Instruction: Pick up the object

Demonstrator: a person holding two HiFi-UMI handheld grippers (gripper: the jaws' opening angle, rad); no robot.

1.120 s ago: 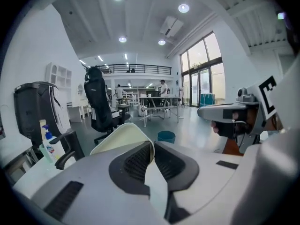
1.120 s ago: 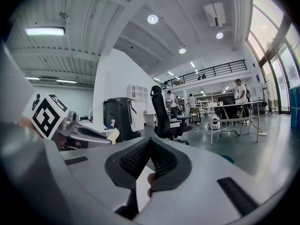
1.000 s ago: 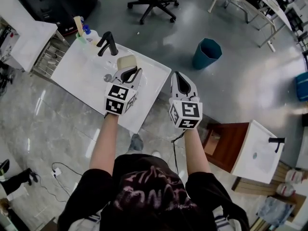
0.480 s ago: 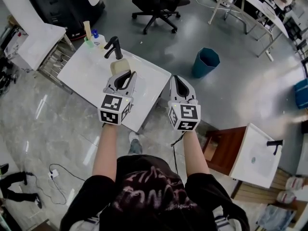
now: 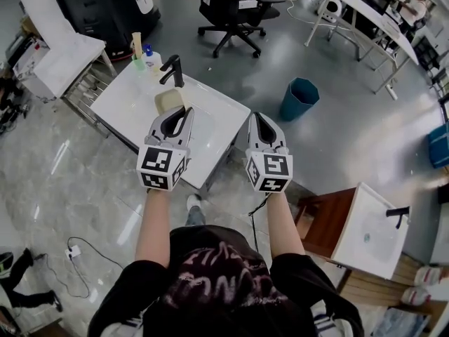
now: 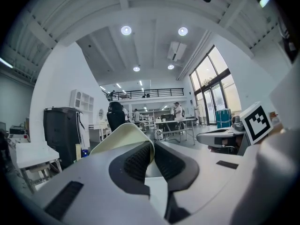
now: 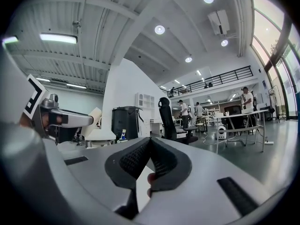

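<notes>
A pale cream, flat pad [image 5: 168,101] is pinched between the tips of my left gripper [image 5: 179,111], which is shut on it above the white sink top [image 5: 126,100]. In the left gripper view the pad [image 6: 123,136] curls up and to the left out of the closed jaws of the left gripper [image 6: 153,146]. My right gripper [image 5: 260,117] hovers beside it, past the sink's right edge and over the floor. It is shut with nothing in it, and in the right gripper view its [image 7: 150,142] pads meet. The pad [image 7: 95,115] also shows there at far left.
A black faucet [image 5: 173,69] and bottles [image 5: 140,53] stand at the sink's far side. A teal bin [image 5: 299,97] and an office chair [image 5: 230,5] are on the grey floor beyond. A second sink on a wooden cabinet [image 5: 370,229] stands at lower right.
Both grippers have risen, and the left one has carried the pad up and away from the sink basin. The jaws look unchanged.
</notes>
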